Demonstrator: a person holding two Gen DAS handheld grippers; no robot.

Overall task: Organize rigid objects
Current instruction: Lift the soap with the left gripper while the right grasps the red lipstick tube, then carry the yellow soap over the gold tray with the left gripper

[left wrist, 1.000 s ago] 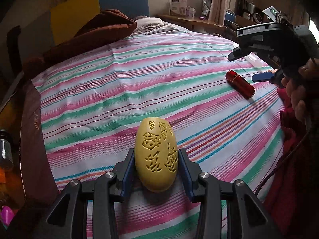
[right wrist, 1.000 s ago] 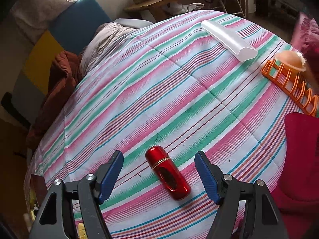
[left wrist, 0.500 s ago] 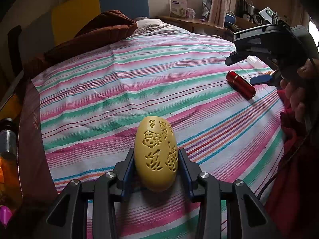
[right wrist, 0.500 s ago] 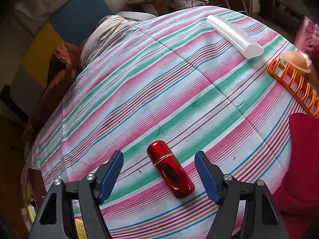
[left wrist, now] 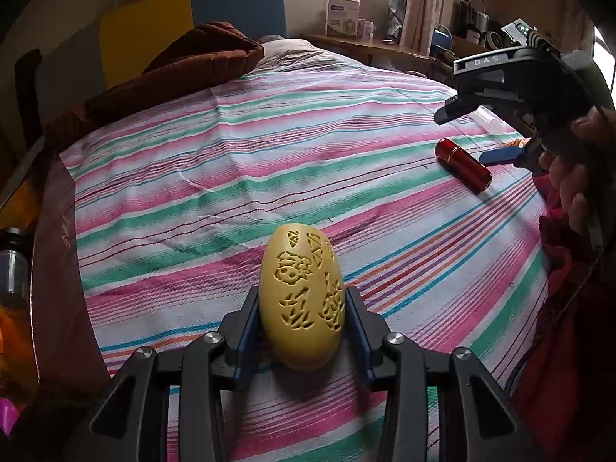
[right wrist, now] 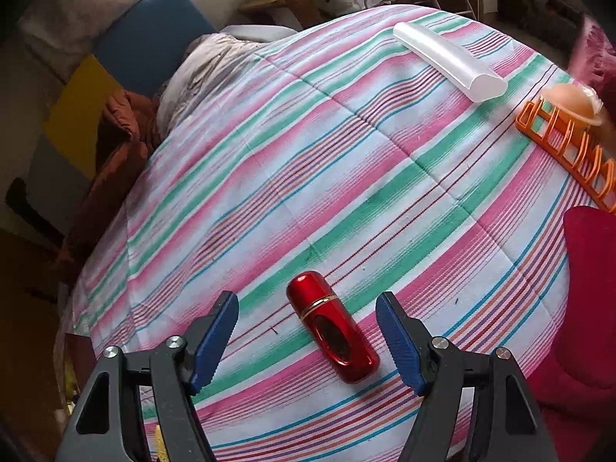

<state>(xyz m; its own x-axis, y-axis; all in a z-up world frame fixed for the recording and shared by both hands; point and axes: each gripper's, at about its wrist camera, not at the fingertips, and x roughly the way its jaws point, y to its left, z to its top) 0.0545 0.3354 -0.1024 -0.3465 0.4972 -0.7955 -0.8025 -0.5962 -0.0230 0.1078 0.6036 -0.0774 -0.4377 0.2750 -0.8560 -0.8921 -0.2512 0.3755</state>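
The striped bedspread (right wrist: 346, 177) carries everything, and it is soft, so any press into it will give. At its far right edge sit an orange rack (right wrist: 569, 146) and a white tube case (right wrist: 446, 61), well apart from the work. The left gripper (left wrist: 302, 308) is clamped on the carved yellow oval (left wrist: 302, 300), both pads on its flanks, low over the cloth. The right gripper (right wrist: 308, 335) stands wide, straddling the red cylinder (right wrist: 333, 337), which lies slightly askew between the fingers, touching neither. To take it well, I would turn the wrist to square the pads with its long sides, lower until they flank the middle, then close gently, since the glossy round body may roll or squirt out.
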